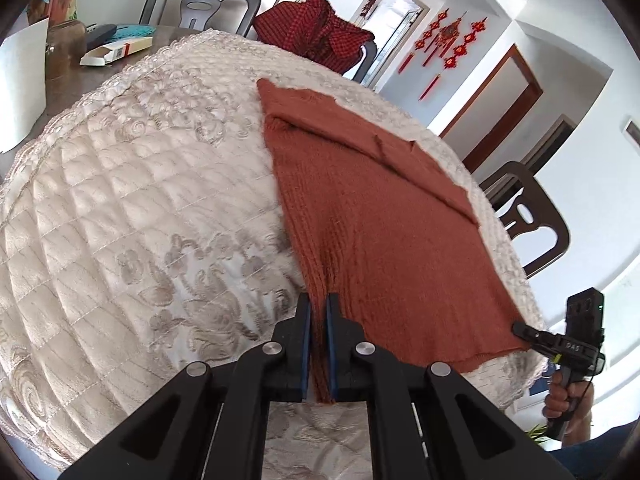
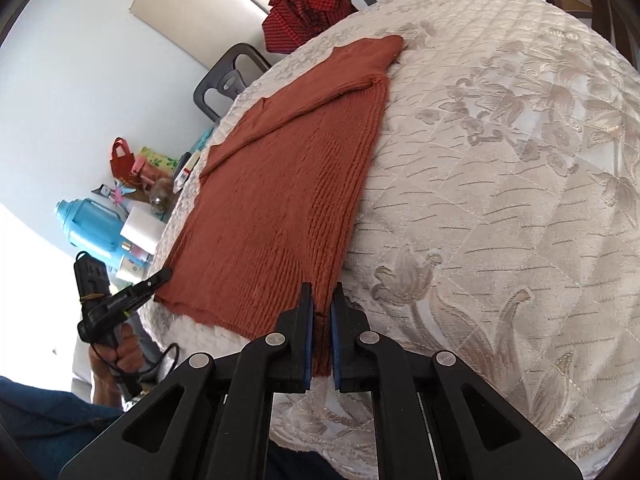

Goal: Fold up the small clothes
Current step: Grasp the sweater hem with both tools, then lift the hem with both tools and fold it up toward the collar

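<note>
A: Where does the rust-brown knit sweater (image 1: 372, 216) lie?

B: Spread flat on the quilted cream table cover (image 1: 132, 200), its hem at the near edge and its neck toward the far side. One sleeve is folded across the body on a slant.

A: And the grippers?

B: The left gripper (image 1: 319, 320) has its jaws drawn narrow on the hem's left corner, with a gathered strip of knit pinched between the blue pads (image 1: 306, 340). The right gripper (image 2: 322, 316) does the same at the opposite hem corner, knit clamped between its pads. Each shows small in the other's view: the right one at the hem's far corner in the left wrist view, the left one likewise in the right wrist view.

A: What lies beyond the sweater?

B: A red checked garment (image 1: 316, 36) heaped at the far edge against a dark chair (image 1: 200, 4). Another dark chair (image 1: 528, 216) stands to the right. On the bare table left of the cover lies an open white carton (image 1: 116, 51). Red knot ornaments (image 1: 448, 46) hang on the white wall. The right wrist view shows a blue thermos jug (image 2: 94, 226) and a small red bag (image 2: 122, 160).
</note>
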The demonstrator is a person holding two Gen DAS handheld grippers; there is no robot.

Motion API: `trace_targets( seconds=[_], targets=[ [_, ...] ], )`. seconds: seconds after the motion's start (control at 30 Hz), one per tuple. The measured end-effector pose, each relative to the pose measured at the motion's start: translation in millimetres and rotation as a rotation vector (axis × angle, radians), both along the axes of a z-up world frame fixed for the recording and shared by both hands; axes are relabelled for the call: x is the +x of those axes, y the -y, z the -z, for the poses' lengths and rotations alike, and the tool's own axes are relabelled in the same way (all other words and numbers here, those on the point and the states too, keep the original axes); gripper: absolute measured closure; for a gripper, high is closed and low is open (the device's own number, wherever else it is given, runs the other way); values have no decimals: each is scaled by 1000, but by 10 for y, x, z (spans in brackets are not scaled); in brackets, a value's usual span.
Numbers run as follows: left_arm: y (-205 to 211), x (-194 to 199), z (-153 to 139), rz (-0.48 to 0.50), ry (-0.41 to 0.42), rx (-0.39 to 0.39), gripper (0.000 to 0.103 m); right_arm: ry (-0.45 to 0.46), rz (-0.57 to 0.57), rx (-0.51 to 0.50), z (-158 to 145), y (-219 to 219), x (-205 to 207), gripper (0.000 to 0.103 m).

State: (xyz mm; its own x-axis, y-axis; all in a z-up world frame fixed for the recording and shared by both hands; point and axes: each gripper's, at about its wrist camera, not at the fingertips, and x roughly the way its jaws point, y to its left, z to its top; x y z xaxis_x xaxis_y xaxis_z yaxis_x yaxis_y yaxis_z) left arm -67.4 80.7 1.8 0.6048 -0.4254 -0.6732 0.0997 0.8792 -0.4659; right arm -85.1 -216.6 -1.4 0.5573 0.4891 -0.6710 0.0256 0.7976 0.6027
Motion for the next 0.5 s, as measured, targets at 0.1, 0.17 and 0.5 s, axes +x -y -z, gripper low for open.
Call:
trace_targets(
  seconds=[0.1,0.17,0.5],
  targets=[
    [-23,3,-101,3,40,-46,95,28,-27,21,-49,-29,10,96],
    [-61,40,-186,-5,72,-79,95,56,-36,43,-93,-29,23,96],
    [-125,638,-549,-43,199,-121,95,246,-3,133,-470,101,491,96]
  ],
)
